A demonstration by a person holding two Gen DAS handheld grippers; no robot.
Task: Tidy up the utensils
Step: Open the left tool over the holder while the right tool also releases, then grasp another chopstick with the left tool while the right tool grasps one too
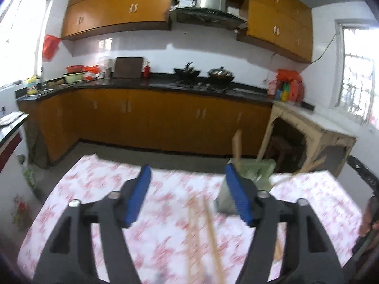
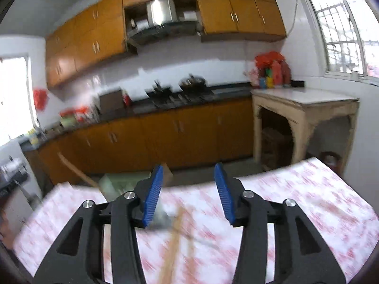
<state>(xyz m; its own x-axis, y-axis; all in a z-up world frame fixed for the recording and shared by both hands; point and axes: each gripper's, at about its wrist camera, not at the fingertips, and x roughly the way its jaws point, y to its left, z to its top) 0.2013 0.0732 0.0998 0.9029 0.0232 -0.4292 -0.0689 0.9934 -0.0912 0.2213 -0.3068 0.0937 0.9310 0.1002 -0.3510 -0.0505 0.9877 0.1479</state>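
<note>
Left claw: the left claw (image 1: 187, 187) is spread apart, with nothing between its pads.
Right claw: the right claw (image 2: 189, 194) is parted and empty.
Loose utensils: wooden chopsticks (image 1: 208, 239) lie on the table (image 1: 94, 189), unsorted.
Holder: the pale green holder (image 1: 255, 172) at the far edge carries a few sticks.
Progress: seemingly partway; the loose pieces remain.

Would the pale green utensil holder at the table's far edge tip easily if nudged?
Probably. The pale green utensil holder looks like light plastic, and a long wooden utensil leans out above its rim, raising its balance. The floral tablecloth beneath may also slide.
</note>
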